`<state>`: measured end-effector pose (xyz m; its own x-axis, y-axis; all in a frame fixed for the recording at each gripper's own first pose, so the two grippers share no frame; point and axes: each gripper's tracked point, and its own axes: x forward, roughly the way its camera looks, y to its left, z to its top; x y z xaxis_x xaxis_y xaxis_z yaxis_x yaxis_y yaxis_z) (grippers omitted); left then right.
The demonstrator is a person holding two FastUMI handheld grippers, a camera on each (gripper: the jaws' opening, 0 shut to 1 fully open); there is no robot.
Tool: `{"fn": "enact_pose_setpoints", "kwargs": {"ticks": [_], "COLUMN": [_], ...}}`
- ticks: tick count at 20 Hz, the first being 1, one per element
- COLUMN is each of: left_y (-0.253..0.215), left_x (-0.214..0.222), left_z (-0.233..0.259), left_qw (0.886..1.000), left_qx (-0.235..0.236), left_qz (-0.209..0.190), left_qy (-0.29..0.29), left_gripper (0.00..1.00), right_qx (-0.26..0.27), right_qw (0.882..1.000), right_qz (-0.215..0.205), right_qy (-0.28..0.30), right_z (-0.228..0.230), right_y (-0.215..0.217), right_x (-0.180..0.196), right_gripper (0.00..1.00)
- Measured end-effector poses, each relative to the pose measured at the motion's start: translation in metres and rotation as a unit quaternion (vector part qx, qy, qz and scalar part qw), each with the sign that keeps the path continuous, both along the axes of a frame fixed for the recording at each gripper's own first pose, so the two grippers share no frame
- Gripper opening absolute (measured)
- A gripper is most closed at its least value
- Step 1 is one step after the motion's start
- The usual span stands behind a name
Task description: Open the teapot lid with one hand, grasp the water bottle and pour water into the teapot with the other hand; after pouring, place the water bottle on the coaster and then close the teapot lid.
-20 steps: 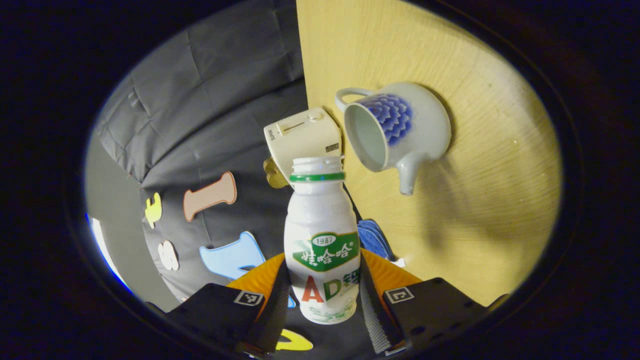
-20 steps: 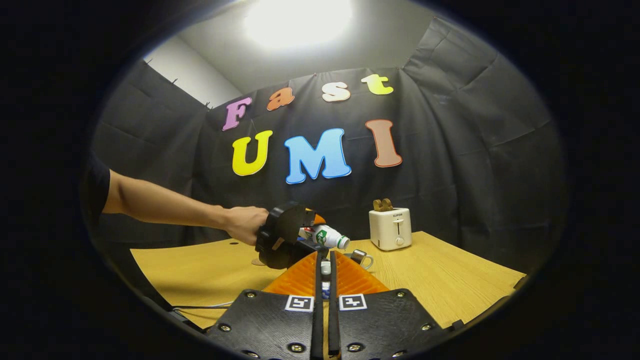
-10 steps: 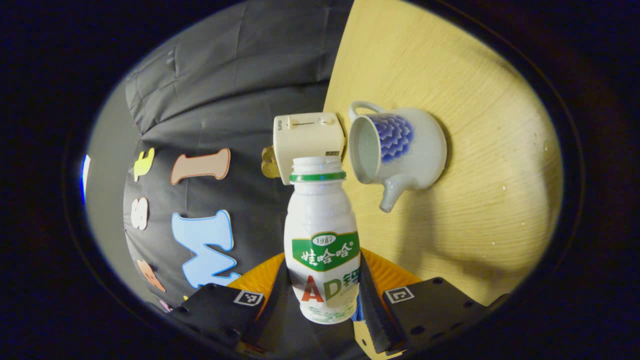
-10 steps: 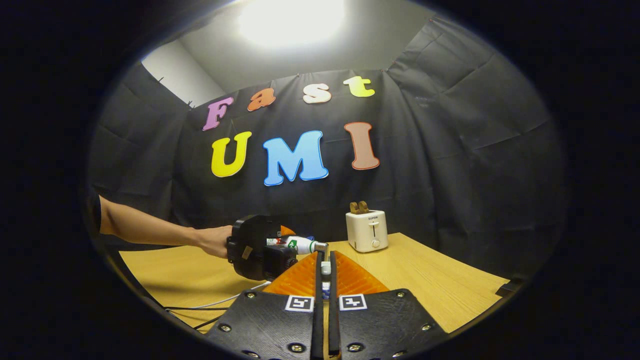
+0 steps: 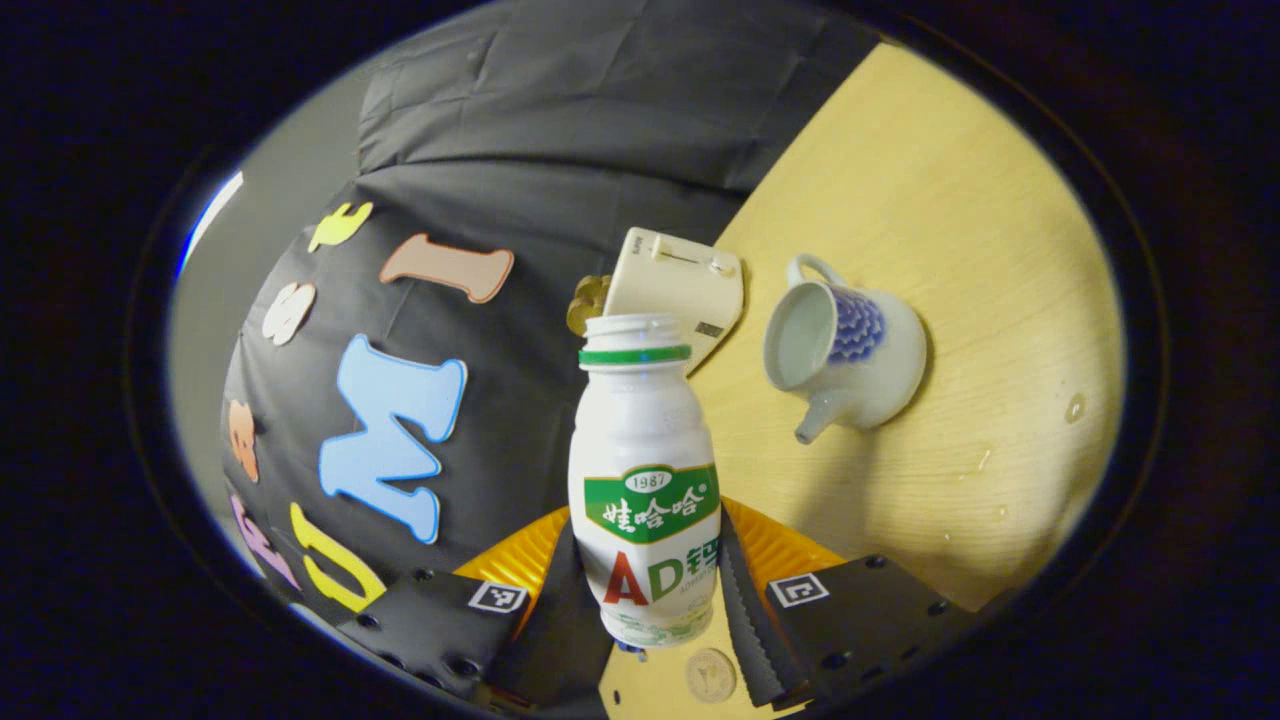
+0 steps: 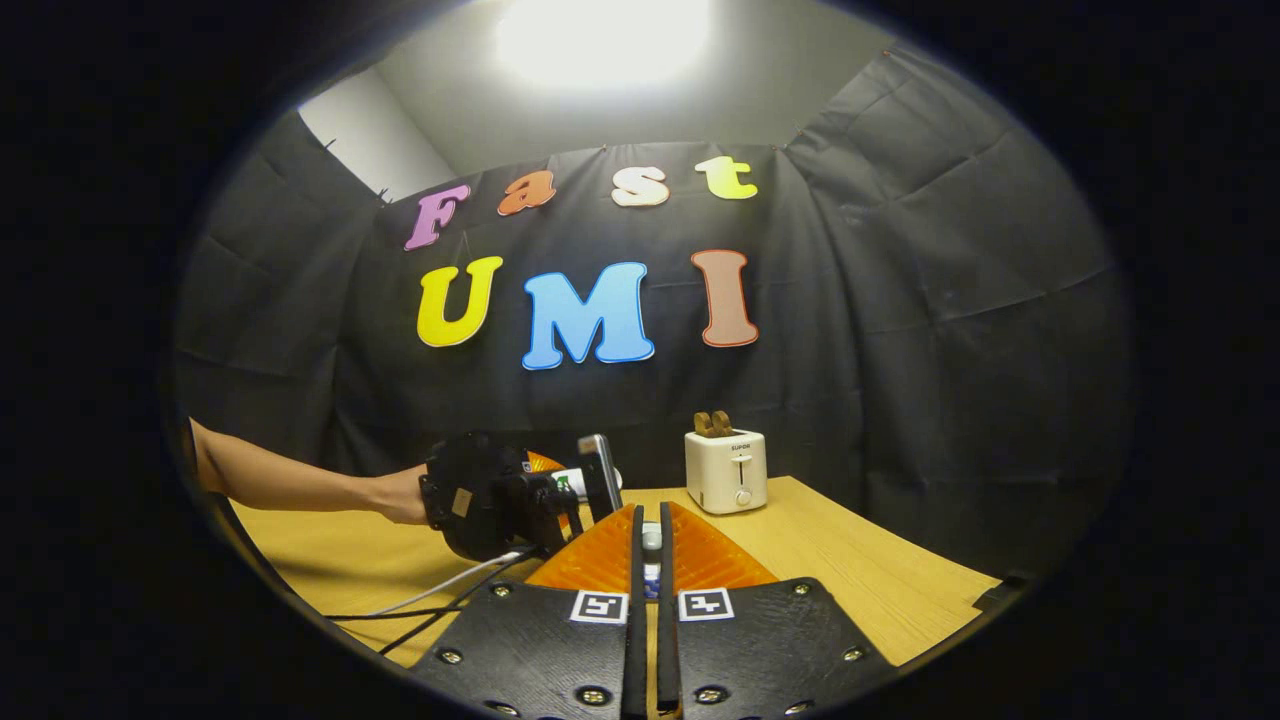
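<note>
Wood-grain table (image 5: 930, 220) under everything. Toaster (image 5: 680, 290) at the back edge, open teapot (image 5: 850, 350) just right of it, lid off, spout toward me. My left gripper (image 5: 650, 600) is clamped on the water bottle (image 5: 645, 470), uncapped, mouth overlapping the toaster, teapot off to its right. Small coaster (image 5: 710, 675) peeks below the bottle base. My right gripper (image 6: 650, 545) has its fingers nearly together on a small piece, probably the lid (image 6: 651, 537); can't tell for sure.

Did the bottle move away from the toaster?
Yes. In the right gripper view, the water bottle in the left gripper has drawn back leftward, away from the toaster on the table.
</note>
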<state>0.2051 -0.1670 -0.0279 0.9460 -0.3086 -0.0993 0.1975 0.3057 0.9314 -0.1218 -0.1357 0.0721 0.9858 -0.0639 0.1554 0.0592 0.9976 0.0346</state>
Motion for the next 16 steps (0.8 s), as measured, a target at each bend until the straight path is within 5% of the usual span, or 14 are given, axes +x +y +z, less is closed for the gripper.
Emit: {"fn": "enact_pose_setpoints", "kwargs": {"ticks": [1,5,7,8,9,10,16], "left_y": [0.003,0.035,0.054,0.064,0.074,0.082,0.13], "left_x": [-0.001,-0.01,-0.023,-0.027,-0.031,-0.036,-0.051], "left_z": [0.003,0.02,0.024,0.024,0.025,0.026,0.033], "left_qw": [0.999,0.98,0.957,0.944,0.933,0.921,0.842], "left_qx": [-0.036,-0.196,-0.285,-0.324,-0.354,-0.382,-0.525], "left_qz": [0.001,0.009,0.016,0.019,0.02,0.021,0.019], "left_qy": [0.008,0.025,0.044,0.052,0.063,0.072,0.118], "left_gripper": [0.79,0.73,0.79,0.67,0.73,0.79,0.76], "right_qx": [-0.006,0.004,0.0,-0.009,-0.015,-0.018,-0.04], "right_qw": [1.0,1.0,0.999,0.999,0.998,0.998,0.998], "right_qz": [-0.002,0.011,0.023,0.027,0.03,0.031,0.023], "right_qy": [0.003,0.018,0.03,0.038,0.044,0.047,0.051], "right_z": [0.0,0.0,-0.002,-0.005,-0.006,-0.006,0.0], "right_y": [-0.001,0.003,0.012,0.016,0.02,0.023,0.039], "right_x": [0.006,0.034,0.053,0.063,0.073,0.082,0.142], "right_gripper": [0.04,0.04,0.04,0.04,0.04,0.04,0.04]}}
